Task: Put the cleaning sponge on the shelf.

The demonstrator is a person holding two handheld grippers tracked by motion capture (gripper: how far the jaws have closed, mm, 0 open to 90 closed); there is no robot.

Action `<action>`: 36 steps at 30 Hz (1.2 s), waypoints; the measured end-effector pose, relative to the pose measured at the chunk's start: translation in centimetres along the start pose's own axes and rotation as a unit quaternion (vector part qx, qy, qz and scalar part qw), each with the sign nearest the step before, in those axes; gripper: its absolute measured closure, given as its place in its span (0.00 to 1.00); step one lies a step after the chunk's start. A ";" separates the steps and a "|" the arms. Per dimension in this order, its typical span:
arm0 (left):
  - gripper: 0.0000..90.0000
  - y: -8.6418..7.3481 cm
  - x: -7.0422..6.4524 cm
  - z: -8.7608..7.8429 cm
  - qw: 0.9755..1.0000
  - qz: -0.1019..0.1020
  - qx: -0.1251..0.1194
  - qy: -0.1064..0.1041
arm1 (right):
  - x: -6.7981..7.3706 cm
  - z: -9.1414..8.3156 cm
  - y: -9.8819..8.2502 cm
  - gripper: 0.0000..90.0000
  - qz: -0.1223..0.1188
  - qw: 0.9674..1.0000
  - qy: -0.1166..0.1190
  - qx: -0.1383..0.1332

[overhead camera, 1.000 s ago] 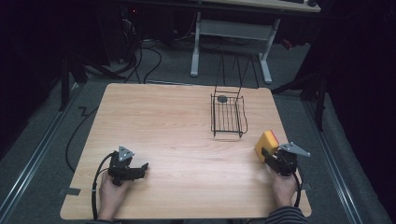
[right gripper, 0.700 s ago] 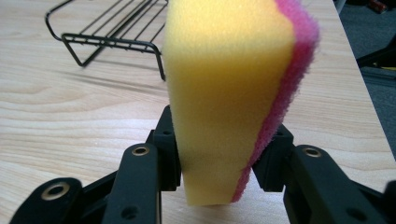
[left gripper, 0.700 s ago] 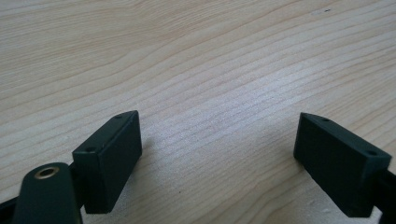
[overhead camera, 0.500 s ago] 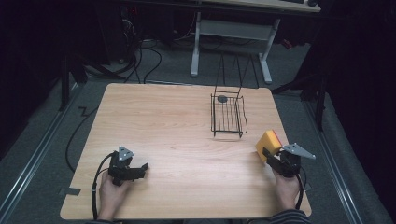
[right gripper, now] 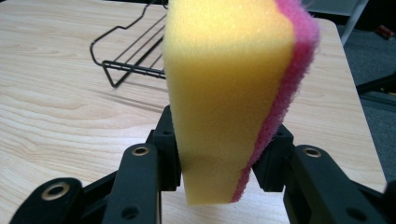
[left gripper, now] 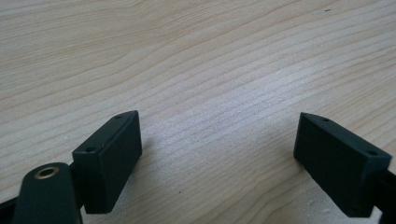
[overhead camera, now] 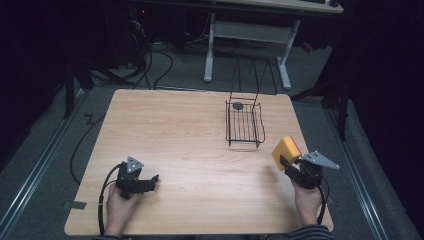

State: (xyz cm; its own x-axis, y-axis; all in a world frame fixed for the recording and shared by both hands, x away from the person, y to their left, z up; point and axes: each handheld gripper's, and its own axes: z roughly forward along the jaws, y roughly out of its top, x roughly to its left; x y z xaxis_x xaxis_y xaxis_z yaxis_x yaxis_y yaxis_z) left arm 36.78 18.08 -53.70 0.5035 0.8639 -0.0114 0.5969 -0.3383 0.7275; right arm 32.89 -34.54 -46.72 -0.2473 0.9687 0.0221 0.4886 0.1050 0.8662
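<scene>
Sponge [right gripper: 233, 93] stands on end, long axis vertical, lower right of the high view, just beyond the right tool [overhead camera: 291, 165], which is clamped on its lower end. Porous yellow foam block, pink fibrous scrub layer on one face. Pale wood-grain table [overhead camera: 180, 135] below. Black wire basket [overhead camera: 243, 125] right of centre, small dark disc [overhead camera: 238, 105] inside. Left tool [overhead camera: 148, 181] lower left, jaws wide apart, empty.

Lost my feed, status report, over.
Right gripper shut on sponge, lifted. Left gripper open, empty. Wire basket ahead, path clear.
</scene>
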 end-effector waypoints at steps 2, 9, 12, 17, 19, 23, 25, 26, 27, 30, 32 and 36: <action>0.17 0.0 0.0 0.0 1.000 0.000 0.000 0.000 | 0.2 0.0 0.3 0.67 -0.002 1.000 0.002 -0.002; 0.17 0.0 0.0 0.0 1.000 0.000 0.000 0.000 | 0.9 0.0 1.3 0.67 -0.013 1.000 0.012 -0.002; 0.17 0.0 0.0 0.0 1.000 0.000 0.000 0.000 | 1.1 -0.1 1.7 0.67 -0.016 1.000 0.016 -0.008; 0.17 0.0 0.0 0.0 1.000 0.000 0.000 0.000 | 1.6 0.0 2.2 0.67 -0.024 0.999 0.020 -0.006; 0.17 0.0 0.0 0.0 1.000 0.000 0.000 0.000 | 1.7 0.1 2.3 0.67 -0.027 0.999 0.022 -0.007; 0.17 0.0 0.0 0.0 1.000 0.000 0.000 0.000 | 1.9 0.3 2.8 0.67 -0.031 0.999 0.024 -0.010; 0.17 0.0 0.0 0.0 1.000 -0.001 0.000 0.000 | 2.1 0.3 3.1 0.67 -0.030 0.999 0.026 -0.010; 0.17 0.0 0.0 0.0 1.000 -0.001 0.000 0.000 | 2.1 0.4 3.2 0.67 -0.034 0.999 0.027 -0.011; 0.17 0.0 0.0 0.0 1.000 -0.001 0.000 0.000 | 2.2 0.4 3.4 0.67 -0.036 0.999 0.027 -0.012; 0.17 0.0 0.0 0.0 1.000 0.000 0.000 0.000 | 2.6 0.7 3.8 0.67 -0.042 0.999 0.028 -0.014; 0.17 0.0 0.0 0.0 1.000 0.000 0.000 0.000 | 2.7 0.9 4.1 0.67 -0.044 0.998 0.031 -0.013; 0.17 0.0 0.0 0.0 1.000 0.000 0.000 0.000 | 2.9 1.5 4.6 0.67 -0.044 0.998 0.036 -0.007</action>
State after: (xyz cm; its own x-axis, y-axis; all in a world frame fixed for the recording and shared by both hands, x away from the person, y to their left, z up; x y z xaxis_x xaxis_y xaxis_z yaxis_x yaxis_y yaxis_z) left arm 36.79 18.08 -53.71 0.5036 0.8639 -0.0111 0.5968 -0.3385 0.7275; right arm 35.69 -30.89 -43.48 -0.3486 0.9371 -0.0182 0.4512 0.1848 0.8731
